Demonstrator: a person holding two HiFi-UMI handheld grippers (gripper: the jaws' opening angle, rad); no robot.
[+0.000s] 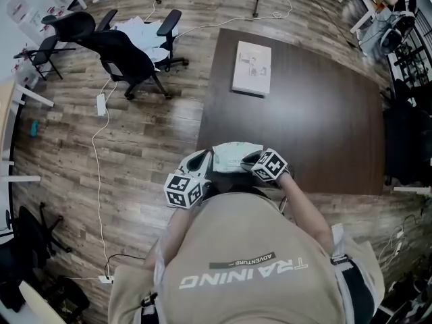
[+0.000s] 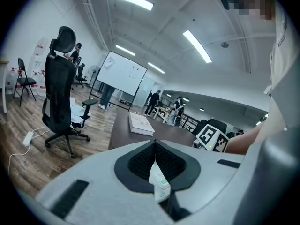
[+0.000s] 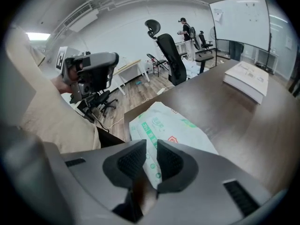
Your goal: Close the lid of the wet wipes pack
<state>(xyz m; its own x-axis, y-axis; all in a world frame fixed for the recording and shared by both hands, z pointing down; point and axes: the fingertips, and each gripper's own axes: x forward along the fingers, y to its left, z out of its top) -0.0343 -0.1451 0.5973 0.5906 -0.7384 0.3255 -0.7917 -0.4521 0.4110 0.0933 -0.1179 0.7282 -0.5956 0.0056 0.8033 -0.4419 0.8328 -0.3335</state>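
The wet wipes pack (image 1: 233, 156) is a white soft pack with green print, held over the dark table's near edge. My left gripper (image 1: 206, 163) is shut on the pack's left end; in the left gripper view only a thin white-and-green edge (image 2: 158, 179) shows between the closed pads. My right gripper (image 1: 252, 159) is shut on the pack's right end, and the pack (image 3: 166, 128) stretches away from its jaws toward the table. The lid cannot be made out in any view.
A white book-like box (image 1: 252, 67) lies on the far part of the dark wooden table (image 1: 317, 113). Black office chairs (image 1: 128, 56) stand on the wood floor to the left, with cables and a power strip (image 1: 101, 104). People stand far off near a whiteboard (image 2: 123, 73).
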